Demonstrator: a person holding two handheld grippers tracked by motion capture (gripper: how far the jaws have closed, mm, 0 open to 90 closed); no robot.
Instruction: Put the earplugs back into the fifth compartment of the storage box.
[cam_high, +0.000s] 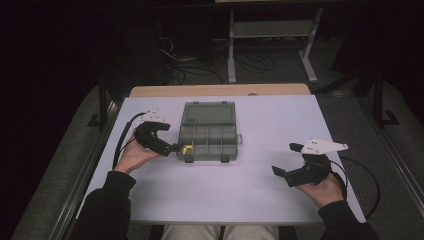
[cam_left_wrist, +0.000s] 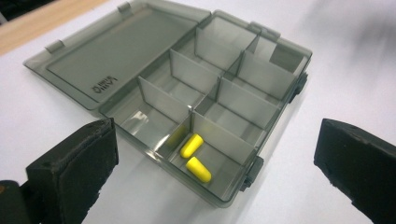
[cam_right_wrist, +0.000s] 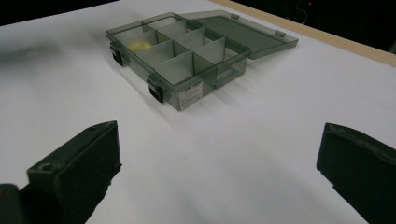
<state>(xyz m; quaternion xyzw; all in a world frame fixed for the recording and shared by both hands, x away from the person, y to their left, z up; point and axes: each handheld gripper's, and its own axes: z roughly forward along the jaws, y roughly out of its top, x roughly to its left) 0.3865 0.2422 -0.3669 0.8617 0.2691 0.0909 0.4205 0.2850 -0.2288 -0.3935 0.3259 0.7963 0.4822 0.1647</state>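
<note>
Two yellow earplugs (cam_left_wrist: 195, 156) sit in the organizer box (cam_left_wrist: 280, 100) corner; my left gripper (cam_left_wrist: 210, 163) and right gripper (cam_right_wrist: 219, 168) jaws both gape empty, no more in sight.

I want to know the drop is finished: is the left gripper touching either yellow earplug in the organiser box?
Apart. In the left gripper view the left gripper stands wide open, and both yellow earplugs lie loose in a corner compartment of the organiser box, clear of both pads.

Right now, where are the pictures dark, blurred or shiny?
High view: room behind the table is nearly black. Left gripper view: far corner is blurred, the organizer box lid shines softly, yellow earplugs are sharp. Right gripper view: the near jaws are soft.
</note>
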